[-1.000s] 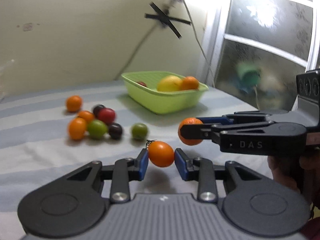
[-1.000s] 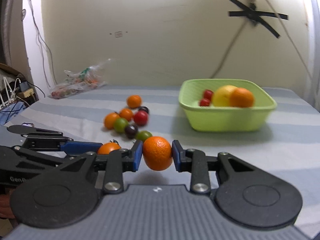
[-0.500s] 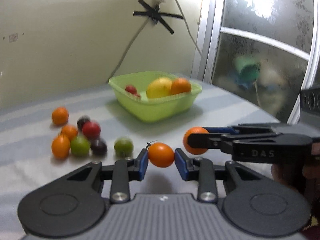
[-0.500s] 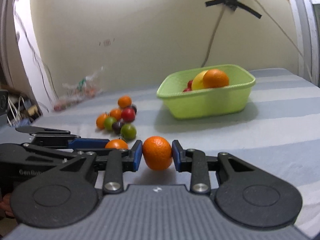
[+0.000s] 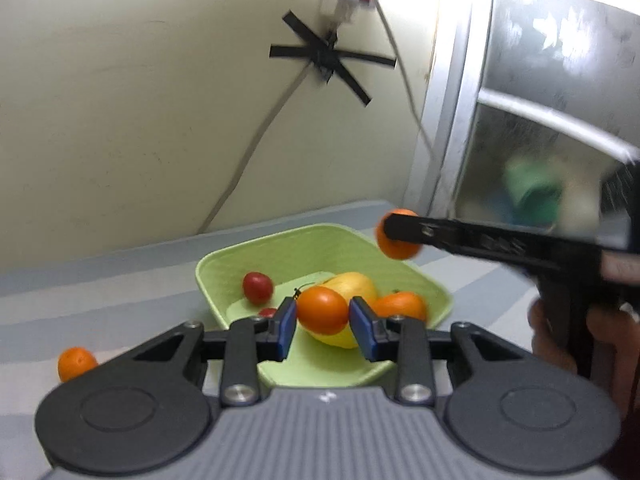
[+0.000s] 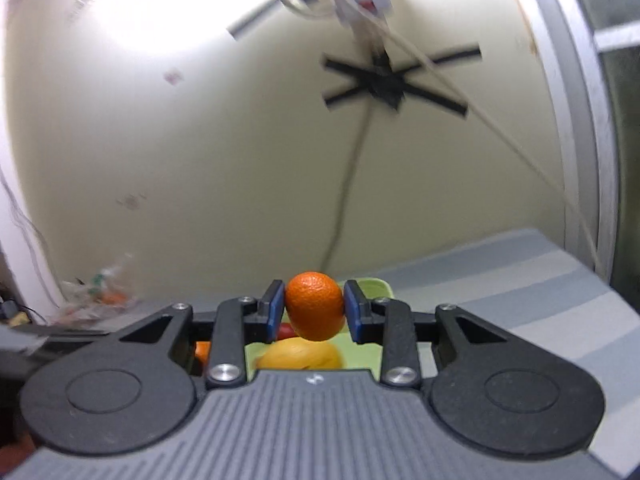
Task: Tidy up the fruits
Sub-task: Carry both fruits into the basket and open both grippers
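Nearest the left wrist camera, the left gripper (image 5: 323,317) has its blue pads pressed on either side of a small smooth orange tomato with a dark stem (image 5: 322,309), holding it above the light green plastic basket (image 5: 256,254). The tomato looks light and thin-skinned, so it likely bruises or splits under a hard squeeze and could slip on its glossy skin; the grip across its widest part seems right. In the right wrist view, the right gripper (image 6: 315,309) clamps a dimpled orange mandarin (image 6: 315,304) at its middle; its rough peel should be firmer and less slippery. Below both lie a yellow lemon-like fruit (image 5: 356,285), a second mandarin (image 5: 400,306) and a red cherry tomato (image 5: 258,288). Farther left, another orange fruit (image 5: 77,363) sits on the grey striped cloth (image 5: 100,300).
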The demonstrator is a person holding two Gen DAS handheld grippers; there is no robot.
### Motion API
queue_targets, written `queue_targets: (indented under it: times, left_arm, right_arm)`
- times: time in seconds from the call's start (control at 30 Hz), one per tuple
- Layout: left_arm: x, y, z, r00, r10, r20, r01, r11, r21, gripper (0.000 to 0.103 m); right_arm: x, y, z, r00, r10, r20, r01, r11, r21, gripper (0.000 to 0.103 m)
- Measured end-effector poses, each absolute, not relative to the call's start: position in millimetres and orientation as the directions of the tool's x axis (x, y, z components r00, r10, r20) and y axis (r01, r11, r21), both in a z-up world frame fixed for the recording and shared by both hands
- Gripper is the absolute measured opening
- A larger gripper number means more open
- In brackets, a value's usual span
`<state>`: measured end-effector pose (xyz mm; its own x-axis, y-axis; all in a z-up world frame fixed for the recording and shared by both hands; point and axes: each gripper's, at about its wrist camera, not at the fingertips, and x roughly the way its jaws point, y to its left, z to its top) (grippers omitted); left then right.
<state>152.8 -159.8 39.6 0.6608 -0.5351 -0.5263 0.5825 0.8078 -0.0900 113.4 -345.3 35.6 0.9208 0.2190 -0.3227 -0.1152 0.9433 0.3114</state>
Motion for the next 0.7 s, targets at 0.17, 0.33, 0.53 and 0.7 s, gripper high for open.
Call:
queue_targets:
  times: [0.17,0.33,0.53,0.7]
  left_arm:
    - [155,-170,23,0.663,-0.497,-0.559,0.583,0.812,-0.030,0.030]
    - [156,-172,17,0.680,-0.474,-0.560,0.577,0.816,0.009,0.038]
    - [148,-137,49,0.747,-0.470,-0.469,0.513,0.857,-0.042,0.038]
    - [127,-79,73,0.826,-0.393,-0.404,0.392,0.916,-0.088,0.038]
  right_arm:
    - [140,-338,22,0.890,0.216,-0.401,-0.101,0.952,0.290,0.035]
    - [140,-332,16,0.889,0.212,-0.405,-0.106,0.957,0.269,0.039]
    - [127,-345,28,0.917,0.203,-0.343,-0.097,0.948,0.302,0.039]
    - [96,-351,41,0.937,0.213,-0.278,-0.108,0.931,0.350,0.039]
